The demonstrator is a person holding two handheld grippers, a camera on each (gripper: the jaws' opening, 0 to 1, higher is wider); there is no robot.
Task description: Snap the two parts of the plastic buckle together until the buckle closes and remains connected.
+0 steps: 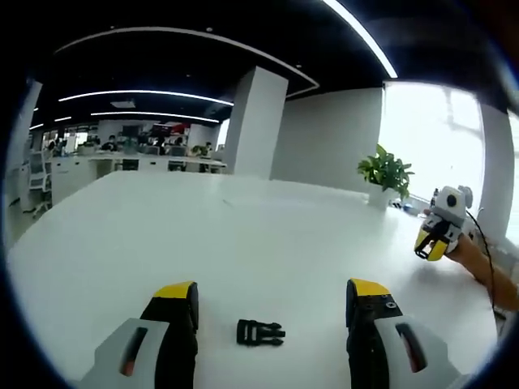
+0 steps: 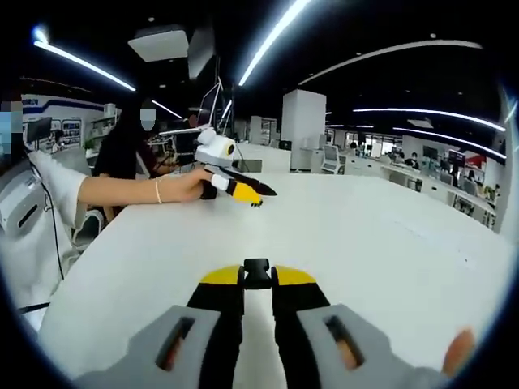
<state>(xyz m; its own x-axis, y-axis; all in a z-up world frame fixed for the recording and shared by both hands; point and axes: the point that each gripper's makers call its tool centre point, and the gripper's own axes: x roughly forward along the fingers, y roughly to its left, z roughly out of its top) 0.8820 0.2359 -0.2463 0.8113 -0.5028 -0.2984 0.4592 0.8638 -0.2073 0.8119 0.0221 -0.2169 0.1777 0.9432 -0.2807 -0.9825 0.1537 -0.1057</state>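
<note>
Item 1: your left gripper (image 1: 273,296), jaws spread wide apart, hovered over the white table (image 1: 243,235). One black buckle part (image 1: 259,332) lay flat on the table between the jaws, touching neither.

Item 2: your right gripper (image 2: 257,279), jaws drawn together, was clamped on the second buckle piece (image 2: 257,273), which stuck out just past the yellow tips.

Item 3: in the right gripper view your left hand (image 2: 188,185) held its gripper above the table's far side.

Item 4: a potted plant (image 1: 387,173) stood at the table's far edge.

buckle part (image 1: 259,332) on table (image 1: 243,243) between left gripper (image 1: 272,296) jaws, plant (image 1: 387,172) far right
</note>
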